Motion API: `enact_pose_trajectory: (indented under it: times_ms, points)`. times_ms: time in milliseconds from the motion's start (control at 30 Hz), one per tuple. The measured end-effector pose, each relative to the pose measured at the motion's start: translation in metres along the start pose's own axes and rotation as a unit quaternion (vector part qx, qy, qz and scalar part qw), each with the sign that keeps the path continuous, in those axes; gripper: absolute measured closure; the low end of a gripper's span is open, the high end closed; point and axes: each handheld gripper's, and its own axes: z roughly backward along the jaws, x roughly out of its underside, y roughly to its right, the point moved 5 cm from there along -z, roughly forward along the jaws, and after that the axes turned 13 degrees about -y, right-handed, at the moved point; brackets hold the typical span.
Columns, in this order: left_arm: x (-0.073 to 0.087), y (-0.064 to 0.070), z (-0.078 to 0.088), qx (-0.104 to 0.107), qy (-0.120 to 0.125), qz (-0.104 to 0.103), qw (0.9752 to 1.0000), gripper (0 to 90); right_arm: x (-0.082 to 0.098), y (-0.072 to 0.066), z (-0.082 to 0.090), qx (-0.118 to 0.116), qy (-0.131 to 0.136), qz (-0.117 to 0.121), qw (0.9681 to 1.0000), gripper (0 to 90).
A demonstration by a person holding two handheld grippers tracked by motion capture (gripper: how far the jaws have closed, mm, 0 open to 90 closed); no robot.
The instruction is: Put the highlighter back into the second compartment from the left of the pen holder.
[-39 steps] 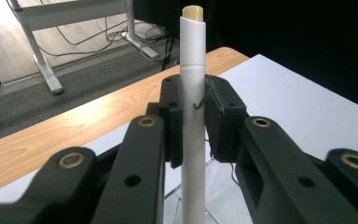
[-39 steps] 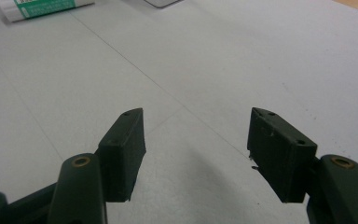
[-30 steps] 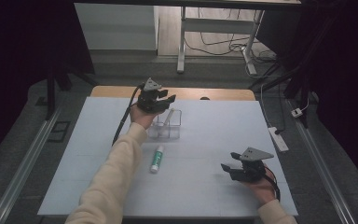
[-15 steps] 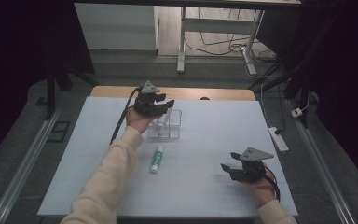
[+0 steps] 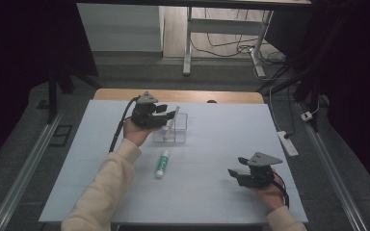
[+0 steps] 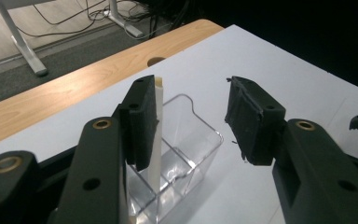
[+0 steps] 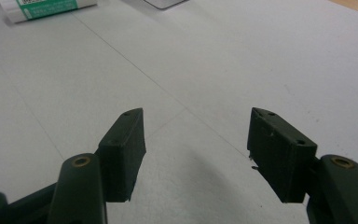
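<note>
Stick: one slim white stick (image 6: pixel 158 135) stood tilted in a clear box, its top leaning on one pad of the left tongs (image 5: pixel 166 114).
Box: one clear plastic organiser (image 5: pixel 172 129) with compartments sat at the far middle of the table (image 5: pixel 221 139).
Left tongs: apart, having just opened a little; the far pad was clear of the stick.
Tube: one white-and-green tube (image 5: pixel 162 163) lay flat just before the box.
Right tongs (image 5: pixel 236 174): one pair, apart and empty, low over the near right.

Clear organiser (image 5: pixel 176 130); white stick (image 6: pixel 157 135); white-green tube (image 5: pixel 162 163); black left tool (image 6: pixel 191 116); pale blue table (image 5: pixel 212 144).
</note>
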Motion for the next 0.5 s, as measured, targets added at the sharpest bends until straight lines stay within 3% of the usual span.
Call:
enact_pose_trajectory:
  times_ms: [167, 500]
  points:
    - [0.010, 0.005, 0.005, 0.005, -0.009, -0.011, 0.9999, 52.5, 0.000, 0.000, -0.001, -0.002, 0.002, -0.001, 1.0000, 36.6]
    - [0.025, 0.010, 0.011, 0.013, -0.021, -0.013, 0.9996, 52.3, 0.000, 0.000, 0.000, 0.002, 0.001, -0.001, 1.0000, 36.6]
